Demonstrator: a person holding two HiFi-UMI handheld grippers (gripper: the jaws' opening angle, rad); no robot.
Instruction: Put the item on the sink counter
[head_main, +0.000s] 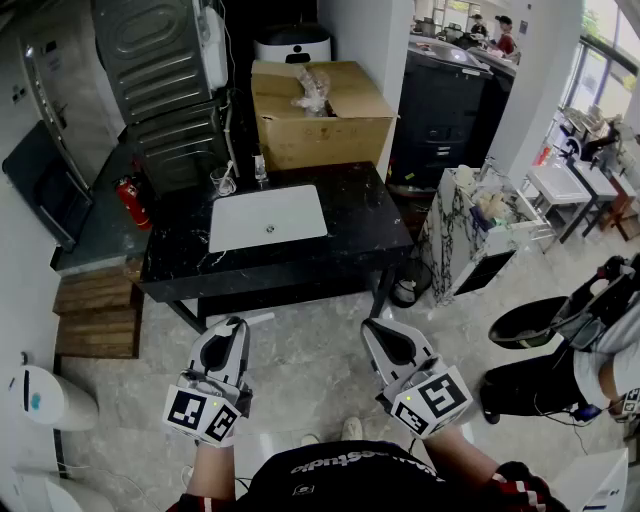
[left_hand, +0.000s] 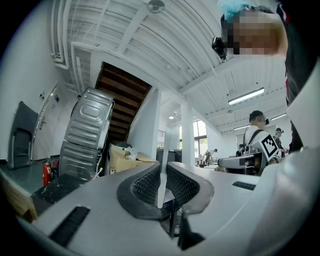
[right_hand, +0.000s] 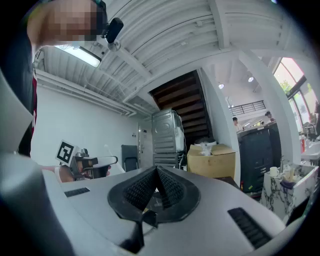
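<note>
Thin white item (left_hand: 169, 142): what kind is hard to tell, and its top is blurred. It stands upright, pinched in the nearly closed left tongs (left_hand: 162, 168), off the table (head_main: 370, 215) and just in front of its near edge. Head view doesn't show it clearly. Right tongs (right_hand: 156, 172) are pressed together and empty, also in front of the table. The white sink (head_main: 268, 218) is set in the table top.

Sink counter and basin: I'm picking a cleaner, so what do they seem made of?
The sink counter is likely polished black stone or a stone-look composite: it is glossy, with pale veins. The basin is smooth white, probably ceramic or solid surface, going by its even colour and soft sheen.
</note>
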